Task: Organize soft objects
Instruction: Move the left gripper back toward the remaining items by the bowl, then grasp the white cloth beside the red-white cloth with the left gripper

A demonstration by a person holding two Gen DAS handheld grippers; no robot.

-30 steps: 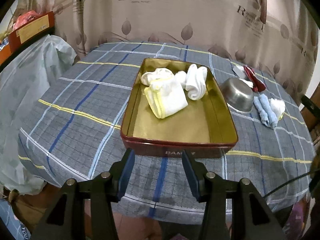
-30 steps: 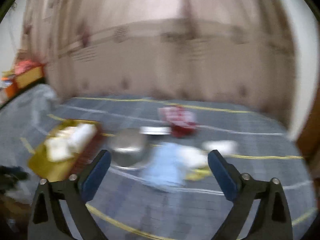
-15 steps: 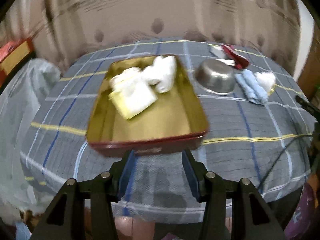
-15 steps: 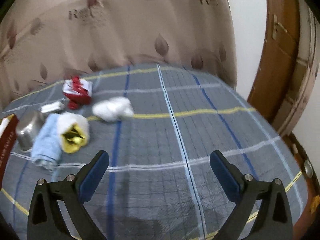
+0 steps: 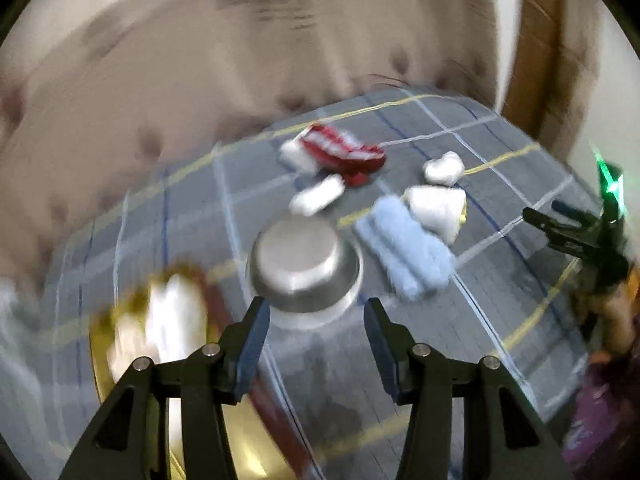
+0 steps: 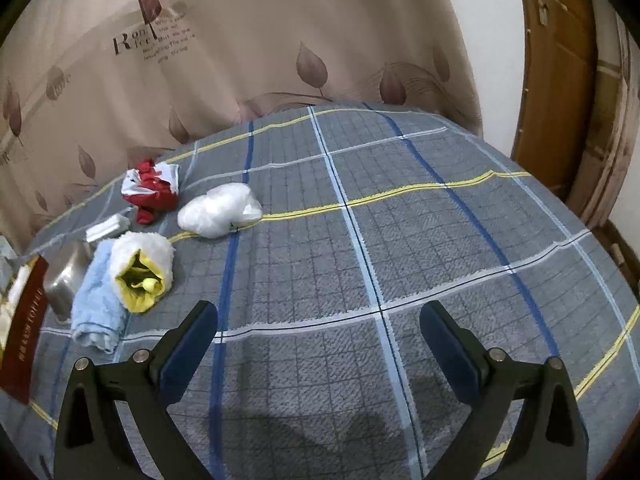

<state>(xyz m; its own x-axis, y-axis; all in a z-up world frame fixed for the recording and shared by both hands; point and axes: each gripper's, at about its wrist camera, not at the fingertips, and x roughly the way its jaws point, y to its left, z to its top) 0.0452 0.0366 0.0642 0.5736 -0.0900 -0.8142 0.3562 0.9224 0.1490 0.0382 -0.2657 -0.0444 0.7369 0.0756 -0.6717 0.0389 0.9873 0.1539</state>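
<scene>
A bench [image 6: 400,240] covered in grey plaid cloth with blue, white and yellow stripes stands before a beige curtain printed with leaves [image 6: 280,40]; a brown wooden door [image 6: 560,80] is at the far right. The left wrist view is blurred.

The left gripper [image 5: 316,332] hovers over the bench with its jaws moderately apart and empty, just short of an upturned steel bowl [image 5: 306,264]. The right gripper [image 6: 318,344] hovers low over bare cloth, jaws spread wide, holding nothing.

The soft things lie to its left. A rolled light-blue towel [image 6: 98,296] lies with its long axis running near to far, touching a white fluffy roll with a yellow lining [image 6: 142,270], whose open end faces near. Farther off sit a white crumpled bundle [image 6: 220,210], a small flat white folded cloth [image 6: 108,228] and a red-and-white crumpled cloth [image 6: 152,186]. At the near left, a red-walled, gold-lined tin tray [image 6: 26,320] holds white cloths [image 5: 172,320].
</scene>
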